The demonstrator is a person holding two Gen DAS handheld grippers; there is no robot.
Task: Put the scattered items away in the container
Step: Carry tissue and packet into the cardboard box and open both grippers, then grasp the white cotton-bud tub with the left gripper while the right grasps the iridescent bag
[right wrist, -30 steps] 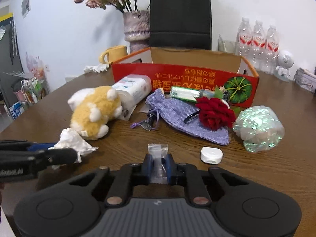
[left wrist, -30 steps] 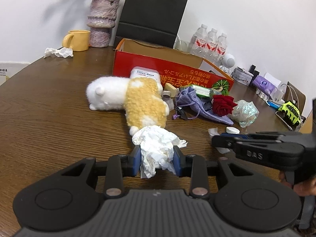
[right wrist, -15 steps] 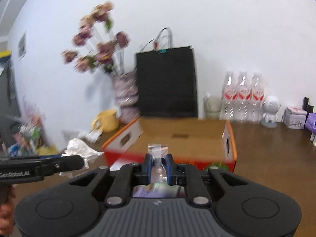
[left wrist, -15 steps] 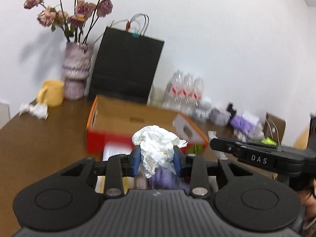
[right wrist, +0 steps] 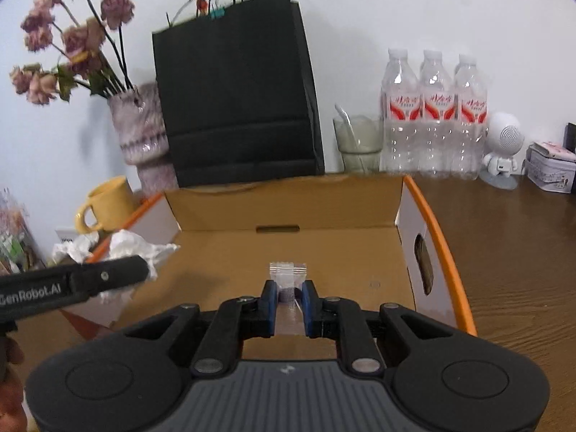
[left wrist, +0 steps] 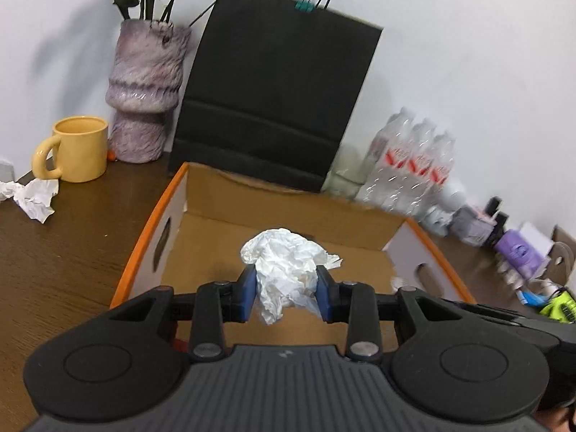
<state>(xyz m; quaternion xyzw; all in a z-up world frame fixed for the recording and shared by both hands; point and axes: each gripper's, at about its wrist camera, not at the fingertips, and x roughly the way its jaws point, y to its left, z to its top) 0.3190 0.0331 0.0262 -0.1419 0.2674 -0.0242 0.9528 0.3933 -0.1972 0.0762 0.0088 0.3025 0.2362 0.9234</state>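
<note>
Over the open box (left wrist: pixel 288 212), the left gripper (left wrist: pixel 286 297) clamps a crumpled tissue (left wrist: pixel 288 266); the right gripper (right wrist: pixel 289 306) pinches a clear sachet (right wrist: pixel 288 277). Only the left view shows a second tissue (left wrist: pixel 34 198) by the mug (left wrist: pixel 79 153). Only the right view shows a glass (right wrist: pixel 358 144) and a white figurine (right wrist: pixel 502 151) behind the box.

Cardboard box (right wrist: pixel 288 252) lies open from above (black bag (right wrist: pixel 234 90) walls its back).

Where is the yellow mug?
In the left wrist view the yellow mug stands far left on the table, beside the furry vase, with crumpled tissue in front.
</note>
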